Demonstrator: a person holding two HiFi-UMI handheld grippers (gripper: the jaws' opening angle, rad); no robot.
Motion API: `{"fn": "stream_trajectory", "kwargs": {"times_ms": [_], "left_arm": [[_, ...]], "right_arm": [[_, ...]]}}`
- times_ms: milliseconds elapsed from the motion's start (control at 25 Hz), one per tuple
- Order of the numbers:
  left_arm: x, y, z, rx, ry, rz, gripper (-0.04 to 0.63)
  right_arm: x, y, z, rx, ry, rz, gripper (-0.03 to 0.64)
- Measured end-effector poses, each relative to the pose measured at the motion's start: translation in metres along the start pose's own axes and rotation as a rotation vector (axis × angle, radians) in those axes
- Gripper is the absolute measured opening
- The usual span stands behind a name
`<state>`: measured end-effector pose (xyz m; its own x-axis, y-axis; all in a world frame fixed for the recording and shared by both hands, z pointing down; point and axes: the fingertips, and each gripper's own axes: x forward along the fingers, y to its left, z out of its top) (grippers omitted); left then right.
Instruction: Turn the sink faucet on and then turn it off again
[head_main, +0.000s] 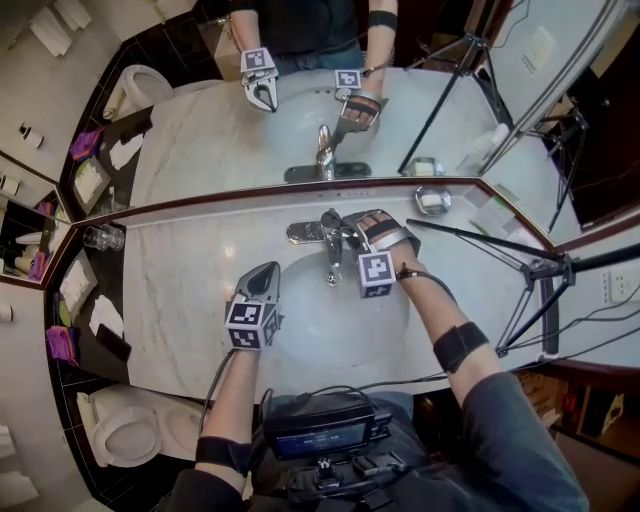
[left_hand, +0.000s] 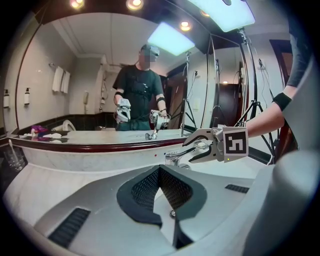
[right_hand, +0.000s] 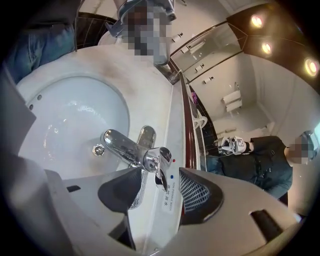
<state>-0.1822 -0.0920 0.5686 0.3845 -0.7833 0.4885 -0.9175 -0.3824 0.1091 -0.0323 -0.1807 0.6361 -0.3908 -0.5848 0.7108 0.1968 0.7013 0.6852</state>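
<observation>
Closed off-centre, the right gripper (right_hand: 161, 187), jaws spread wide about the faucet lever (right_hand: 156, 161) at the sink's back edge, could skid off slick chrome; the left gripper (left_hand: 160, 187) is clenched on nothing

The left gripper (left_hand: 159, 172) points slightly down, its fingers (left_hand: 142, 189) pressed together. The right gripper (right_hand: 159, 182) tilts steeply down, fingers (right_hand: 200, 192) spread wide.

the pale grey left gripper (head_main: 262, 280) and right gripper (head_main: 347, 233) each bore a black-and-white marker cube (head_main: 250, 325) — black elastic armbands (head_main: 460, 347), dark grey sleeves (head_main: 520, 430).
</observation>
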Motion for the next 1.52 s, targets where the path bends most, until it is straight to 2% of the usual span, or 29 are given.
{"fn": "stream_trajectory", "kwargs": {"times_ms": [200,360,920,1520], "left_arm": [[0.001,0.003,-0.006,-0.006,0.012,0.004,0.000],[0.003,0.003,-0.006,-0.007,0.015,0.004,0.000],[0.004,0.002,-0.007,-0.004,0.022,-0.002,0.000],[0.005,0.000,-0.005,-0.003,0.021,-0.004,0.000]], "right_arm": [[0.007,0.012,0.005,-0.047,-0.012,0.035,0.218],[0.006,0.012,0.007,-0.028,-0.014,0.024,0.212],[0.010,0.017,0.003,-0.001,0.011,-0.003,0.210],[0.008,0.039,-0.001,0.058,0.011,0.010,0.204]]}}
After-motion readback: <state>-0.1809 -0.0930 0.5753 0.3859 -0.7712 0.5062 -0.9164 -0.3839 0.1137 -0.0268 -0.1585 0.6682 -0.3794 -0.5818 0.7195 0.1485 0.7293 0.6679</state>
